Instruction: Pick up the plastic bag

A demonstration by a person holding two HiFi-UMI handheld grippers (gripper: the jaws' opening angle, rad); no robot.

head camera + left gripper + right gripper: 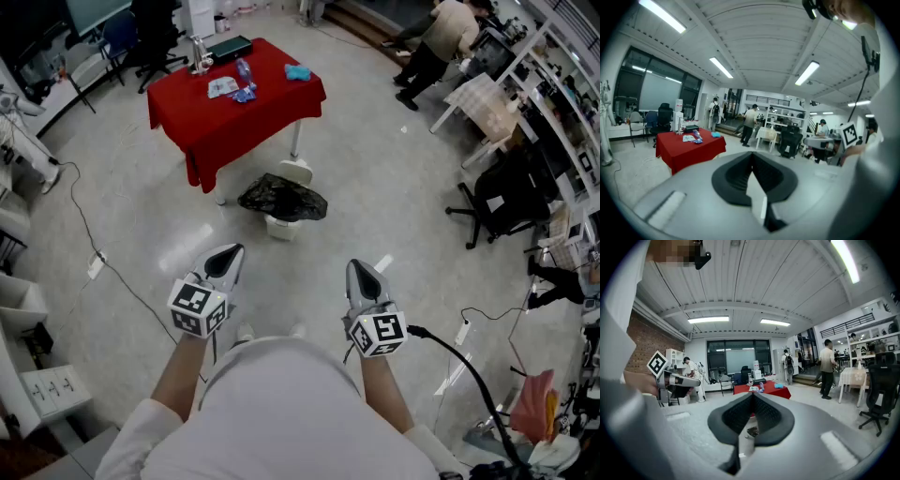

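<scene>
Left hand-held gripper (228, 255) and right hand-held gripper (362, 270) clenched empty, plastic bag (281, 199) mostly hiding white bin (280, 227)

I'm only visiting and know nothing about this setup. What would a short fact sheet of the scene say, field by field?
Left tool: shut, empty
Right tool: shut, empty
Plastic bag: black, draped over a small white bin on the floor
Bag's place: in front of the red table, ahead of both tools
Task state: bag not yet touched
</scene>
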